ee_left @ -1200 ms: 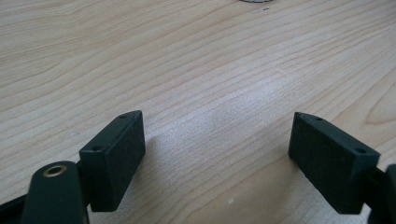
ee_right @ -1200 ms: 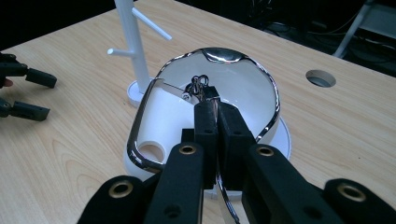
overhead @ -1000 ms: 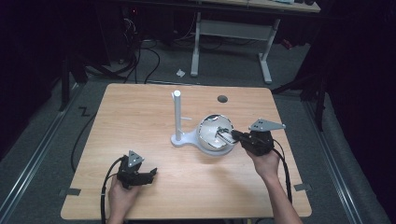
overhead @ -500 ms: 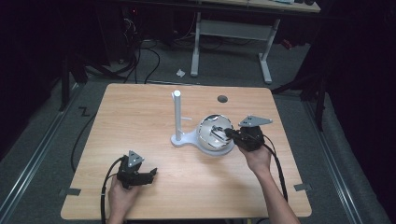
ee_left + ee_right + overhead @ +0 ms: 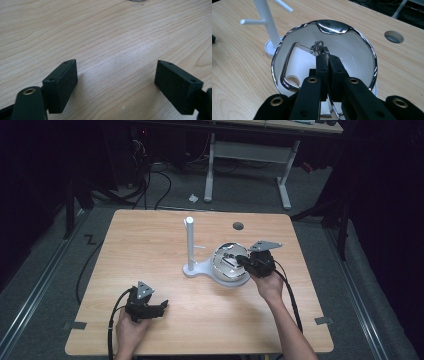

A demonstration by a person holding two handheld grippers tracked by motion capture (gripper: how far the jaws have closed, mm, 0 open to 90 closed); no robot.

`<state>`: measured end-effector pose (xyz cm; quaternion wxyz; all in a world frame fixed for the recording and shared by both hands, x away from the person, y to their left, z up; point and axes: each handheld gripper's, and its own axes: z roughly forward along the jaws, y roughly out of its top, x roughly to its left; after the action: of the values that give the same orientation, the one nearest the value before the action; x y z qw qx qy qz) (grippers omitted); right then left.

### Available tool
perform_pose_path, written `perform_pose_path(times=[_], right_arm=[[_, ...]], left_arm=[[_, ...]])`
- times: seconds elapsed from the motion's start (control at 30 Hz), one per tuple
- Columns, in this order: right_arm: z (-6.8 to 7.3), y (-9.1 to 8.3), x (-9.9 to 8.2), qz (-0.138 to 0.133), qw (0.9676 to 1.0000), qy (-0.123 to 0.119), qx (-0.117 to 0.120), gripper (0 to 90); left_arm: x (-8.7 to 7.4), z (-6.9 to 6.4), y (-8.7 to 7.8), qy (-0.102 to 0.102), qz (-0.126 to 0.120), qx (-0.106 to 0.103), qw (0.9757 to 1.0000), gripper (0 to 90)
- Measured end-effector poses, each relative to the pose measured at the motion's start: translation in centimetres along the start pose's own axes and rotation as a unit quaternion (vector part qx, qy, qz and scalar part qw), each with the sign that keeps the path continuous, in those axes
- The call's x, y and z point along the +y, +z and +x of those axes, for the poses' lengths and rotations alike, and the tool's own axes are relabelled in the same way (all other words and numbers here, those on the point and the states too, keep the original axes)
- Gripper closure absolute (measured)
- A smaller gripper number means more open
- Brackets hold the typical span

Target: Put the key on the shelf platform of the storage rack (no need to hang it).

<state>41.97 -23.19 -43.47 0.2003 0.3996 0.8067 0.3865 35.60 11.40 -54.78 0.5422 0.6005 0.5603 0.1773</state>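
The right gripper [image 5: 325, 56] has its jaws pressed together on a small silvery chain [image 5: 318, 46], pinching it at one end just above the inside of the chrome-rimmed bowl [image 5: 362, 52], so the chain sits over the middle of the bowl with its short free length dangling from the jaw tips. The bowl itself rests on the round foot of a white stand [image 5: 190, 245], whose post rises just beside the bowl, with thin white pegs [image 5: 252, 22] branching off it. The chain looks very light, limp and fine-linked; it should drape and swing rather than keep any shape, it could slip through smooth pads, and a link or clasp is likely the surest place to grip, as the jaws do now. A peg is thin, so hanging the chain there would call for a slow, steady hand. The bowl's polished rim looks hard and slippery and would be better left alone. The left gripper [image 5: 145, 304] lies well apart from the bowl, at the near edge of the worktop [image 5: 150, 245], its jaws standing wide with nothing between them but bare wood. Counted: one chain, one bowl, one stand, at least two pegs in the right gripper view, two grippers, and one round hole [image 5: 238, 226] in the worktop beyond the bowl.
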Motion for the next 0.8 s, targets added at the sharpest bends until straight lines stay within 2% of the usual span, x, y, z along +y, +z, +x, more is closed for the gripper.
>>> perform_pose_path(times=[0.2, 0.5, 0.67, 0.8], right_arm=[[-0.1, 1.2, 0.0, 0.006, 0.9999, 0.008, 0.002, 87.8], [0.4, 2.7, 0.1, 0.011, 0.9999, 0.006, 0.003, 87.1], [0.1, 3.2, -0.1, 0.012, 0.9996, 0.024, 0.01, 73.0], [0.3, 2.5, -0.2, 0.011, 0.9998, 0.017, 0.004, 67.2]], left_arm=[[0.0, 0.0, 0.0, 0.0, 0.0, 0.0, 1.0, 19.0], [0.0, 0.0, 0.0, 0.0, 0.0, 0.0, 1.0, 19.0], [0.0, 0.0, 0.0, 0.0, -0.001, 0.0, 1.0, 19.0], [0.0, 0.0, 0.0, -0.001, 0.0, 0.0, 1.0, 18.9]])
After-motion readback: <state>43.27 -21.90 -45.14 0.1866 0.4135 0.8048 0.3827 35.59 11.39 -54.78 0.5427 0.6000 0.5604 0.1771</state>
